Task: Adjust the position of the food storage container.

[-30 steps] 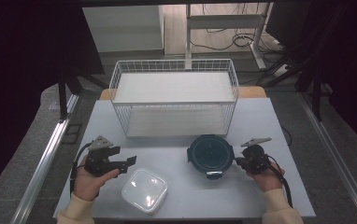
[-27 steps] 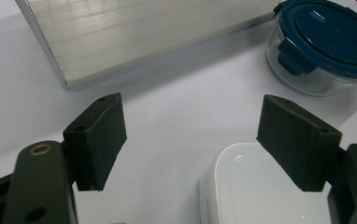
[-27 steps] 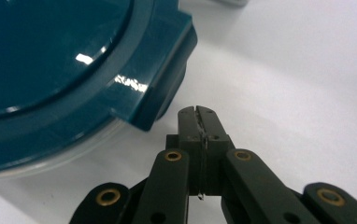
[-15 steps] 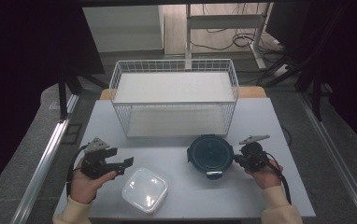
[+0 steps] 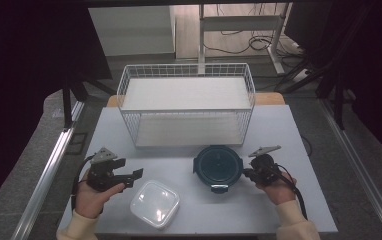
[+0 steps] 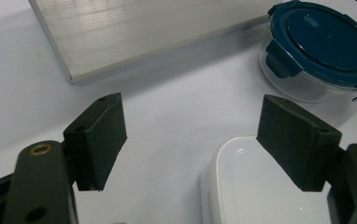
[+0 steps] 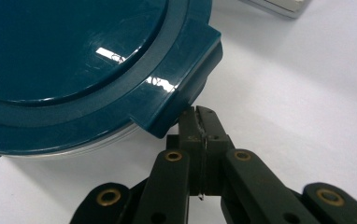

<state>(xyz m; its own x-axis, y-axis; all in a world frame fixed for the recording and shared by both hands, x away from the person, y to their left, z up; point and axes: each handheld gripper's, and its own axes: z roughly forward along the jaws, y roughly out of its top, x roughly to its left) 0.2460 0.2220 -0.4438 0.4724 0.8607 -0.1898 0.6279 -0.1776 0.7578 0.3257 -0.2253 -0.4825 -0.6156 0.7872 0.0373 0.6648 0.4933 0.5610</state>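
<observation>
Dim room, bright tabletop; glare on lid (image 7: 111, 53).

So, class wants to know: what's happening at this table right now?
A person holds a gripper in each hand at a white table. The right gripper, jaws shut, sits with its tip under a side latch of the round blue-lidded glass container, seemingly about to pry it open. The left gripper, jaws open, hovers beside the square white-lidded container without touching it. A white wire basket stands behind them.

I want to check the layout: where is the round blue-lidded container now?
High view: the round blue-lidded container sits right of centre, before the wire basket, beside the right gripper.
</observation>
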